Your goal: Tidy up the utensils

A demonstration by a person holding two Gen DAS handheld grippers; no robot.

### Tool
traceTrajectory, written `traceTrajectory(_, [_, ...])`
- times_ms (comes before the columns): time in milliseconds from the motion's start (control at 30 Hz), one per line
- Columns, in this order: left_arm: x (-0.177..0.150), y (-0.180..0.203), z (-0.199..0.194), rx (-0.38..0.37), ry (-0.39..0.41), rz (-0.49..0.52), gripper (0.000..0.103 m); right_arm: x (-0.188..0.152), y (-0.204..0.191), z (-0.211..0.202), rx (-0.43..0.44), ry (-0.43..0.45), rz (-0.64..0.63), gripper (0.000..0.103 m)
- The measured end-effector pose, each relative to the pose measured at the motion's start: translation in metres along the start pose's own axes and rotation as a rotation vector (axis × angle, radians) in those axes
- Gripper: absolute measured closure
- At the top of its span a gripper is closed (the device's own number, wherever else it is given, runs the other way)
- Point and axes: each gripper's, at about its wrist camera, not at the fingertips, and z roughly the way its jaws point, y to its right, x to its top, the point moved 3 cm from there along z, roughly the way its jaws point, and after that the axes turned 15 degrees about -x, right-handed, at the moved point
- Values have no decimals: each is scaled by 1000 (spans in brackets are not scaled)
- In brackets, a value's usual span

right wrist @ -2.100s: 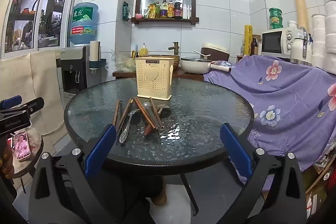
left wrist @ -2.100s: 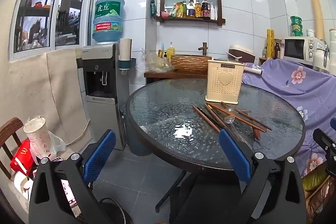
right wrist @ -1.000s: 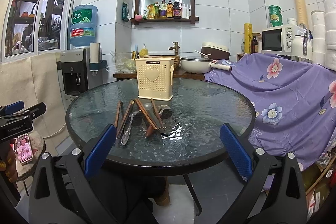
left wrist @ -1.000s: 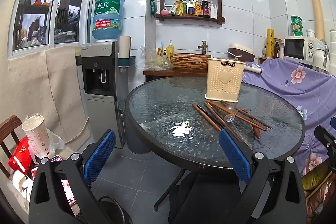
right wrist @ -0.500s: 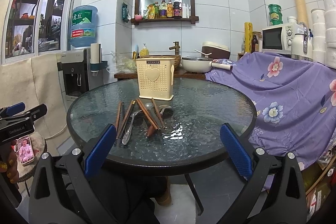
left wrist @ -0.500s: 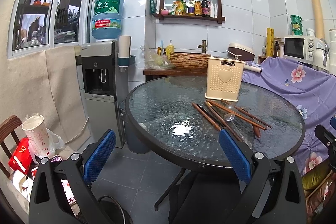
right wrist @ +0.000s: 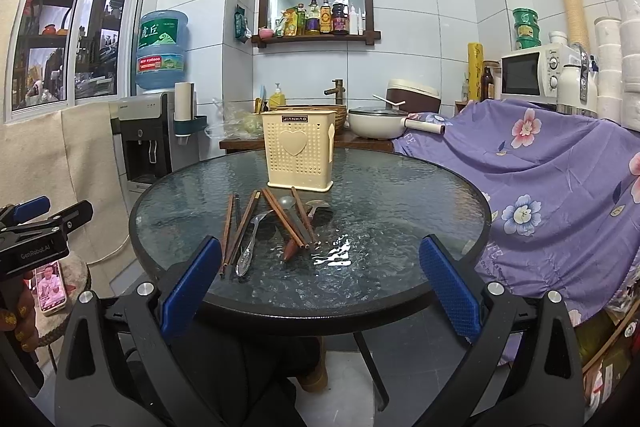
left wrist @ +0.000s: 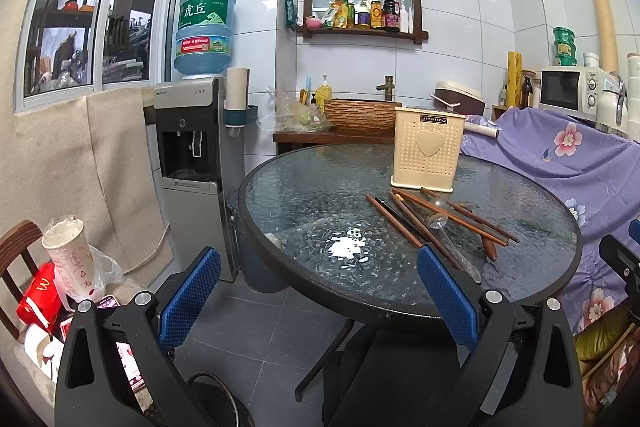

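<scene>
On the glass table (right wrist: 400, 195), the holder's (right wrist: 298, 155) contents are hidden, while both grippers (left wrist: 318, 291) (right wrist: 320, 287) are held wide, empty.

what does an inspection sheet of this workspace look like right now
surface: round glass table, wet-looking glare near the front edge
job's things: cream utensil holder upright; chopsticks and spoons lying loose in front of it
clutter: nothing seen on the table
grippers: left gripper and right gripper both have jaws wide apart, empty, short of the table
cables: nothing seen
surroundings: water dispenser, microwave, purple floral cloth
</scene>
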Motion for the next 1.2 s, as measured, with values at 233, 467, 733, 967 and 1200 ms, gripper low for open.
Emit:
traceTrajectory(233, [0,1,1,-1,-2,3,6,0,-1,0,5,-2,3,6])
traceTrajectory(467, [0,1,1,-1,-3,4,6,0,-3,0,10,-6,2,5])
traceTrajectory(733, [0,1,1,-4,-3,2,6,-1,-4,0,9,-4,5,5])
traceTrajectory(967, [0,1,1,-10,-8,1,6,-2,-3,1,9,-3,6,5])
traceTrajectory(1200, [-1,1,5,-30,-19,-7,6,-2,-3,1,9,-4,3,6])
